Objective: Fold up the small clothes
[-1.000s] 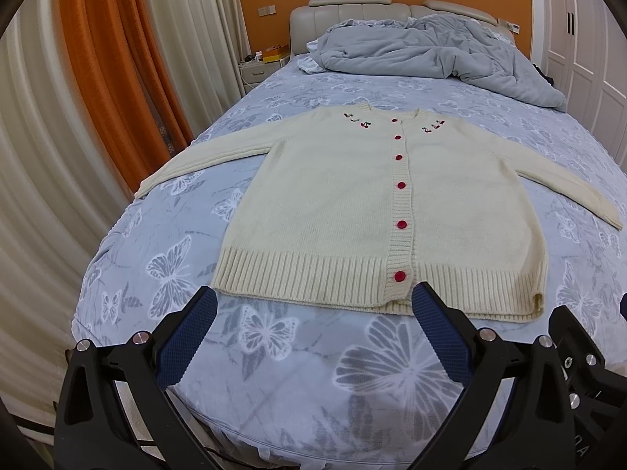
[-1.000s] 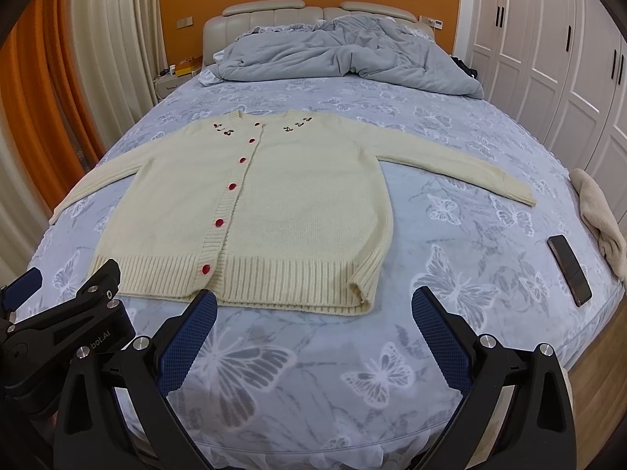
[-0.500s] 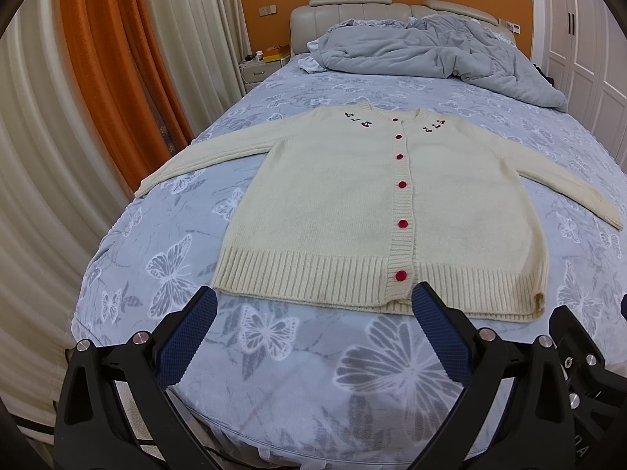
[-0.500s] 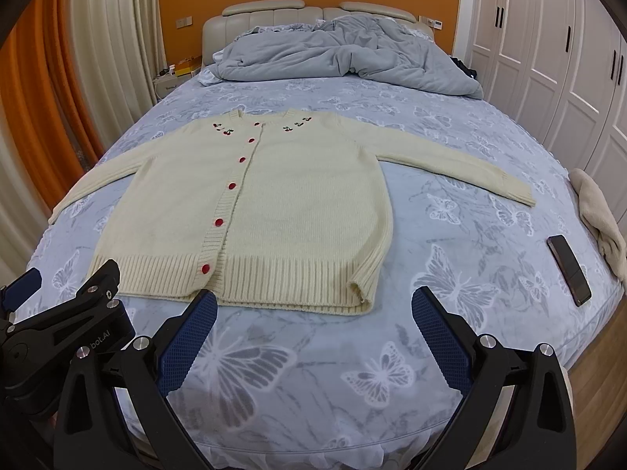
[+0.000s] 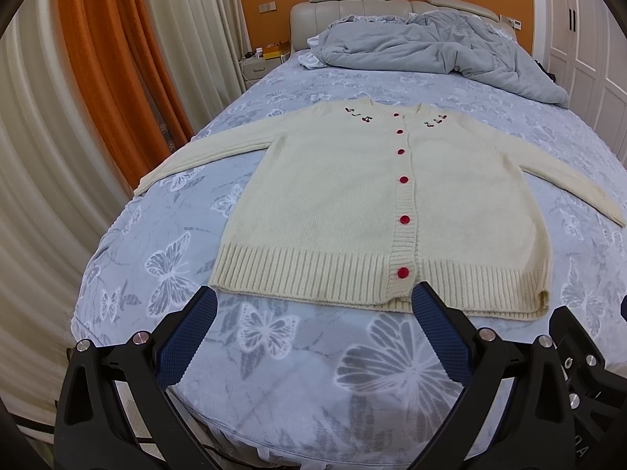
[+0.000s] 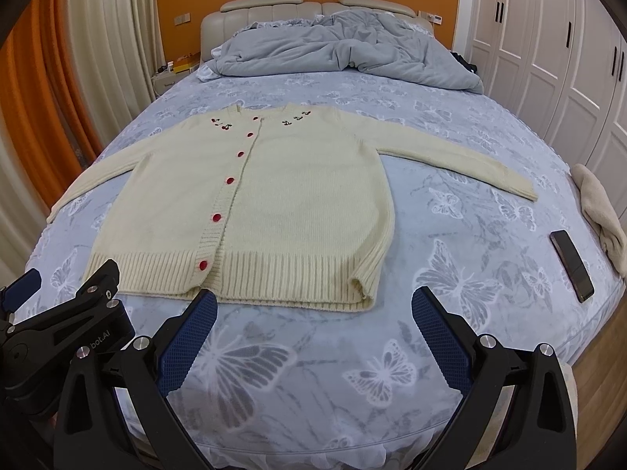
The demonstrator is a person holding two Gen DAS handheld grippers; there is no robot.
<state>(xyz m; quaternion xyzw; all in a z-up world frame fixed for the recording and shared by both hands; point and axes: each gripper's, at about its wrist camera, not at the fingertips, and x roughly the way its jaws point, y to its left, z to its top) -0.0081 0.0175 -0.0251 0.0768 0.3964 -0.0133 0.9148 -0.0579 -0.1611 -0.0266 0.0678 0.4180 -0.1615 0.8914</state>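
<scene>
One cream cardigan [image 5: 376,203] lies flat and buttoned in the middle of the frame, front side up, its red buttons [image 5: 403,219] running down the placket and both sleeves spread out to the sides. Its ribbed hem [image 5: 313,274] sits just above my fingertips in both views. Nothing on it is folded yet, so I judge that I am at the very start: lined up at the hem, about to choose a first fold.

My left gripper [image 5: 313,313] hovers spread wide and grasping nothing, low in the frame, with the hem just beyond its blue pads [image 5: 184,337]. My right gripper [image 6: 313,313] is likewise released and empty, pointed at the hem's right corner [image 6: 364,286].

Next, I think, each sleeve needs to come in across the body, so I would have to reach out to the cuffs, at mid left [image 5: 145,184] and mid right [image 6: 525,190] of the frames, and pinch the knit there without dragging the body askew.

Around it spreads the butterfly-print bedsheet [image 6: 450,274]. At the right edge lie a dark phone [image 6: 572,266] and a beige cloth [image 6: 603,215], well apart from the cardigan. A grey duvet [image 6: 337,47] is heaped along the top by the headboard.
</scene>
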